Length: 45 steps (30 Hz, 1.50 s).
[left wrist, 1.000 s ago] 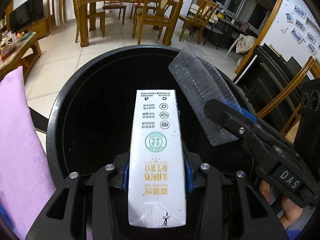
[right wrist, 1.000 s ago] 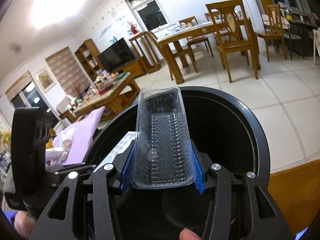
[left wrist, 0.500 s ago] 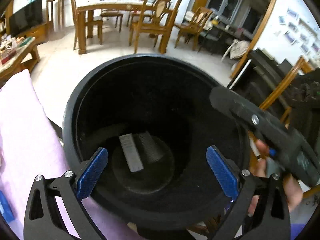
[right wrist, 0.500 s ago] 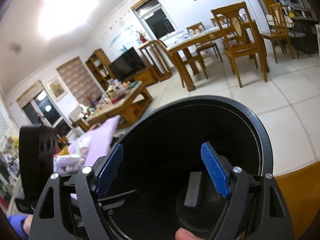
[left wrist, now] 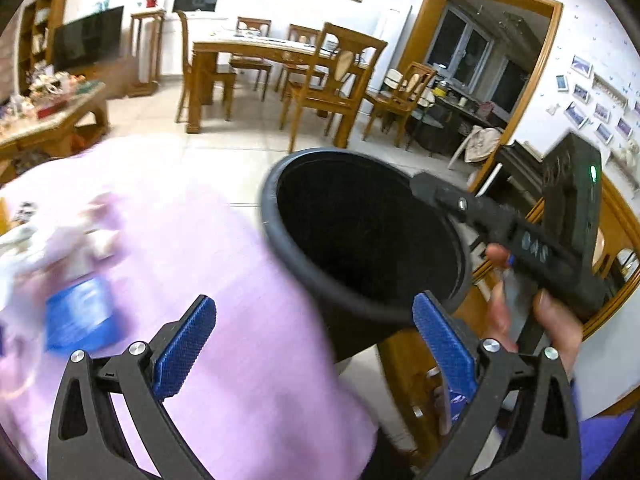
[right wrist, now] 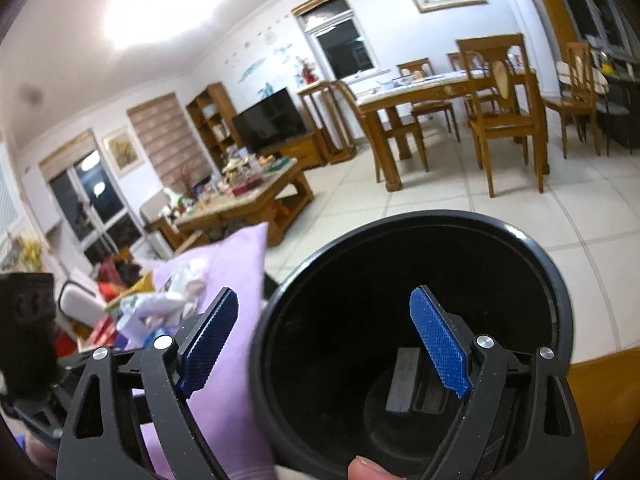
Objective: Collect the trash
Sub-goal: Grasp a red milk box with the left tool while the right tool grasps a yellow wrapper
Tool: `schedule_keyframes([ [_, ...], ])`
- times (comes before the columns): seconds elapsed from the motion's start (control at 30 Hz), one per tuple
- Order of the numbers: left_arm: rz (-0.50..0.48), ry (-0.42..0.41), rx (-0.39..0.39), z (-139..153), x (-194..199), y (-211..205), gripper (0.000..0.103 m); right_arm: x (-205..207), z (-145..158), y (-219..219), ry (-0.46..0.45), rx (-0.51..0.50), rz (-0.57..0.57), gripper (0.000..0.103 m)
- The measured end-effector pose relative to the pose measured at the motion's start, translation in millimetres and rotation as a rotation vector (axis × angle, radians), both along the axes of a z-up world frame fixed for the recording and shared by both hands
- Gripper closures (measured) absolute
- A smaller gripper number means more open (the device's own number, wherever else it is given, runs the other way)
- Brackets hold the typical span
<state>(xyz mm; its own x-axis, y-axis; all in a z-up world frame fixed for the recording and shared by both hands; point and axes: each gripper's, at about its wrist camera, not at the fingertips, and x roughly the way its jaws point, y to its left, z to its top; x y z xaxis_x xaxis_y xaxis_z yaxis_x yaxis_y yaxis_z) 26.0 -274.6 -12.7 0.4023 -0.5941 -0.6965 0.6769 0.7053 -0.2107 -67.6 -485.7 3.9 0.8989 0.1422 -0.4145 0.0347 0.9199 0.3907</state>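
A black round trash bin point(left wrist: 404, 160) stands on the floor beside a surface covered with a lilac cloth point(left wrist: 248, 360). In the right wrist view the bin point(right wrist: 556, 276) holds the milk carton point(right wrist: 402, 380) and the clear plastic tray point(right wrist: 430, 398) on its bottom. My left gripper point(left wrist: 314, 338) is open and empty, over the cloth left of the bin. My right gripper point(right wrist: 346, 342) is open and empty over the bin's left rim. The right gripper's body point(left wrist: 520, 236) also shows in the left wrist view. A blurred blue pack point(left wrist: 82, 314) and white crumpled wrappers point(left wrist: 36, 240) lie on the cloth.
Crumpled white trash point(right wrist: 168, 300) lies on the lilac cloth point(right wrist: 224, 360) left of the bin. A wooden dining table with chairs point(left wrist: 280, 64) and a cluttered coffee table point(right wrist: 248, 196) stand on the tiled floor behind. A wooden chair point(left wrist: 616, 240) is at the right.
Both grippers opened and dropped the milk carton and the clear tray into the bin. The left gripper has since swung left over the lilac cloth; the right has drifted to the bin's left rim.
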Motion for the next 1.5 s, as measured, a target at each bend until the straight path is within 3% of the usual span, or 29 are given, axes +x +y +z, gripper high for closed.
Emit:
schedule_keyframes([
  [0.17, 0.076, -0.085, 0.068, 8, -17, 59, 0.005, 22, 17, 60, 0.015, -0.069, 0.112, 0.016],
  [0.33, 0.271, -0.162, 0.113, 20, -8, 160, 0.005, 51, 34, 128, 0.026, -0.104, 0.252, 0.016],
  [0.47, 0.482, -0.141, 0.088, 26, 27, 257, 0.005, 76, 38, 184, 0.054, -0.114, 0.355, 0.016],
  [0.57, 0.58, -0.109, 0.094, 25, 59, 301, 0.005, 96, 47, 219, 0.066, -0.158, 0.389, 0.016],
  [0.7, 0.594, -0.071, 0.169, 12, 98, 316, 0.005, 125, 69, 281, 0.038, -0.313, 0.509, 0.016],
  [0.77, 0.597, -0.013, 0.151, 3, 120, 320, 0.005, 140, 78, 315, 0.018, -0.434, 0.576, 0.016],
  [0.9, 0.605, 0.029, 0.156, -7, 142, 327, 0.005, 167, 73, 381, 0.017, -0.67, 0.729, 0.035],
  [1.0, 0.6, 0.068, 0.127, -18, 137, 341, 0.005, 181, 60, 421, 0.016, -0.823, 0.808, 0.039],
  [1.1, 0.592, 0.083, 0.121, -24, 138, 342, 0.005, 192, 44, 448, 0.019, -0.871, 0.874, 0.04],
  [1.17, 0.587, 0.088, 0.124, -28, 141, 343, 0.007, 203, 34, 464, 0.038, -0.922, 0.891, 0.048],
  [1.23, 0.584, 0.101, 0.129, -31, 142, 344, 0.016, 213, 24, 476, 0.057, -0.972, 0.896, 0.054],
  [1.27, 0.583, 0.096, 0.123, -29, 142, 345, 0.025, 217, 19, 480, 0.065, -0.994, 0.888, 0.059],
  [1.33, 0.589, 0.089, 0.134, -30, 142, 345, 0.031, 225, 11, 486, 0.086, -1.031, 0.867, 0.066],
  [1.4, 0.596, 0.086, 0.139, -29, 143, 346, 0.04, 232, 5, 488, 0.102, -1.033, 0.853, 0.084],
  [1.43, 0.6, 0.085, 0.139, -28, 144, 347, 0.05, 234, 3, 487, 0.109, -1.02, 0.851, 0.085],
  [1.5, 0.598, 0.089, 0.124, -27, 145, 349, 0.052, 236, 4, 486, 0.108, -0.983, 0.848, 0.088],
])
